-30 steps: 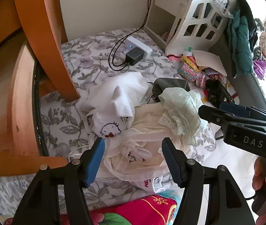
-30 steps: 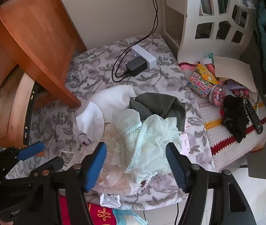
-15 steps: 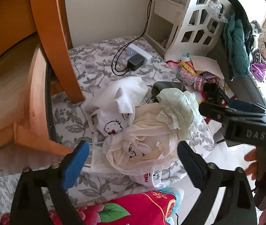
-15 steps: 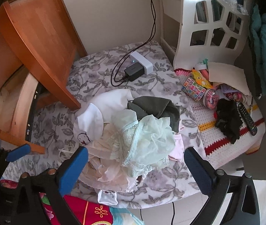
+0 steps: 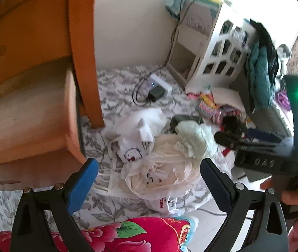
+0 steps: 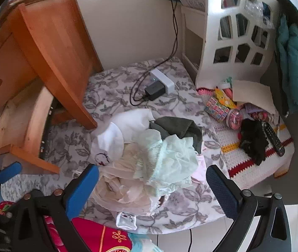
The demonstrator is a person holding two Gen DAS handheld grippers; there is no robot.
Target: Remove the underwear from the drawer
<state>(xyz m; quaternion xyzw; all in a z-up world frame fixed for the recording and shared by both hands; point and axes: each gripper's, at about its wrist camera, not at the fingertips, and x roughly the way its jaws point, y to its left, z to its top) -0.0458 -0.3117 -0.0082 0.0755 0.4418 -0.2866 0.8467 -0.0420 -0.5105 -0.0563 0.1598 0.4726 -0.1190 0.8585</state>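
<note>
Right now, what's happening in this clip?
A person holds a gripper in each hand above a pile of underwear heaped on the floral bedsheet. The left gripper and the right gripper both stand open with nothing between their pads. The wooden drawer is pulled out beside the pile, and what shows of its inside looks bare. A charger and power strip lie farther back on the sheet.

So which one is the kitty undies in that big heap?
Find the grey flowery bedspread beside the orange wooden drawer unit; the pile of underwear sits in its middle. On the pile's left edge, nearest the drawer unit, lies the white pair. It alone shows a cartoon cat face with a red bow on top, unlike the pale green lacy pair.
</note>
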